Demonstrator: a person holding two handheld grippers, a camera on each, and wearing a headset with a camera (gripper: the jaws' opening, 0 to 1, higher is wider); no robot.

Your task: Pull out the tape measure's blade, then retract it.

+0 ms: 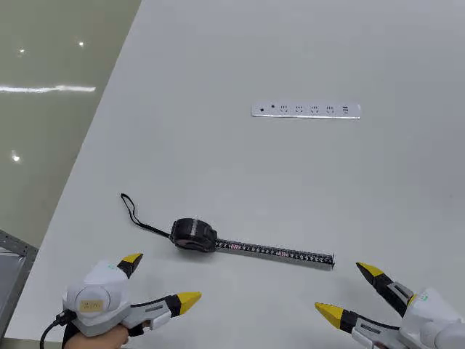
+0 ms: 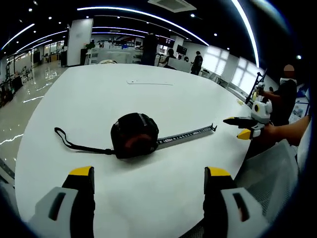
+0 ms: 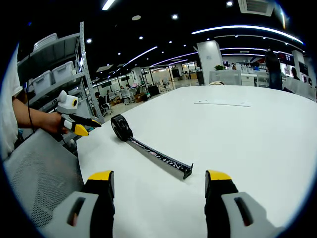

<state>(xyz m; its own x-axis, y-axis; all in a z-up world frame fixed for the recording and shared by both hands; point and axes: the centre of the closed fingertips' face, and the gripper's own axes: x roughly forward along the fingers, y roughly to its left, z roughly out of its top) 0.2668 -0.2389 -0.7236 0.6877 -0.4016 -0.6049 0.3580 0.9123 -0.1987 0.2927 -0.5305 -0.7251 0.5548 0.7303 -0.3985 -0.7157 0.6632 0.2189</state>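
A black tape measure (image 1: 193,235) lies on the white table (image 1: 290,167), its dark blade (image 1: 276,253) drawn out to the right and ending in a hook (image 1: 332,259). A black wrist strap (image 1: 136,217) trails off to its left. My left gripper (image 1: 161,280) stands open just in front of the case (image 2: 134,135), apart from it. Open too, my right gripper (image 1: 347,289) waits just short of the blade's hook (image 3: 187,171), with nothing between its fingers. Each gripper appears in the other's view: the right gripper (image 2: 238,127) and the left gripper (image 3: 85,125).
A white power strip (image 1: 306,110) lies flat further back on the table. The table's left edge (image 1: 87,138) drops to a shiny floor. Grey shelving (image 3: 54,64) with bins stands off to the side, and people (image 2: 197,62) stand far behind.
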